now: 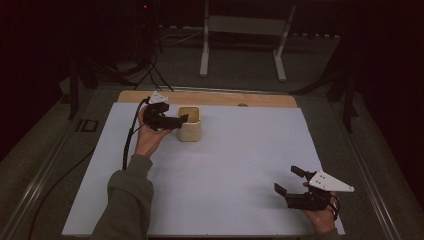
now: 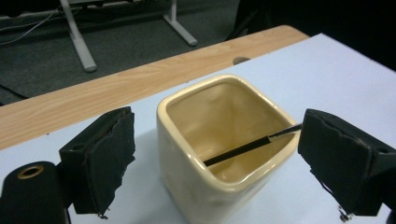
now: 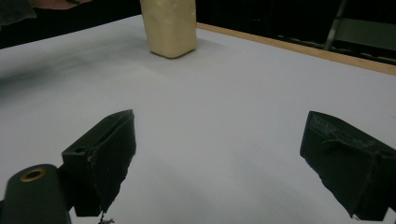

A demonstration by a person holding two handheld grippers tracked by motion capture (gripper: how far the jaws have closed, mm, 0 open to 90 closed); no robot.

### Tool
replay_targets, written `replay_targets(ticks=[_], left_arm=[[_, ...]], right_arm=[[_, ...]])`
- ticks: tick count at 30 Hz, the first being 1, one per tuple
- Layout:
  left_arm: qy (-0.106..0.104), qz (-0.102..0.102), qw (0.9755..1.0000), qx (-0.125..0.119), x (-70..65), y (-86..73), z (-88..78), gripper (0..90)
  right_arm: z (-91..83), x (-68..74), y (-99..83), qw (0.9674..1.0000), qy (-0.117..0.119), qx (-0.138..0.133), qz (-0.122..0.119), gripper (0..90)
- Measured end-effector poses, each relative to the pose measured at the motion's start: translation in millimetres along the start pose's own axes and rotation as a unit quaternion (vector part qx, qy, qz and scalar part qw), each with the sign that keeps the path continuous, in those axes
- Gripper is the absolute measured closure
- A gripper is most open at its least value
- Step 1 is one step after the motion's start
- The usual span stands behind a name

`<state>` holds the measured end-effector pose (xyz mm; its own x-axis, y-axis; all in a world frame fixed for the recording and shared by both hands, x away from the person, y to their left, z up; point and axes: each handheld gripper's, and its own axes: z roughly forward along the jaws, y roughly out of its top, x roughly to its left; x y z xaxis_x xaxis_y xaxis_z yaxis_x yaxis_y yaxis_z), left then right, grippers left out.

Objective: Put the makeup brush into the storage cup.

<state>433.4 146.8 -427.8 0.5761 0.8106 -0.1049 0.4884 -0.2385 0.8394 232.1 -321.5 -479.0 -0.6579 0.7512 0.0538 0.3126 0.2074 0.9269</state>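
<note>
The high view looks down from above; both tool views, low and close, share the cup (image 2: pixel 219 140).

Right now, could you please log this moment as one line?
left tongs: open at cup | cup: upright, thin black stick leaning inside | right tongs: open, apart over white mat

A glossy, smooth ceramic cup (image 2: pixel 219 149) stands on a matt white sheet (image 1: pixel 235 170) over the wood-grain tabletop (image 2: pixel 93 98).
</note>
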Motion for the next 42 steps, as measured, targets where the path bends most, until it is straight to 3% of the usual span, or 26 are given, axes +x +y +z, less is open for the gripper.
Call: replay_targets(ticks=[25,42], left_arm=[[0.009,0.022,0.9995,0.021,1.0,-7.3,-14.7,12.4],[0.005,0.024,0.9996,0.014,4.4,-18.0,-30.9,12.3]], right_arm=[[0.4,0.6,0.0,1.0,0.001,0.002,0.0,10.4],[1.1,0.7,-0.2,1.0,0.001,0.003,-0.001,10.4]])
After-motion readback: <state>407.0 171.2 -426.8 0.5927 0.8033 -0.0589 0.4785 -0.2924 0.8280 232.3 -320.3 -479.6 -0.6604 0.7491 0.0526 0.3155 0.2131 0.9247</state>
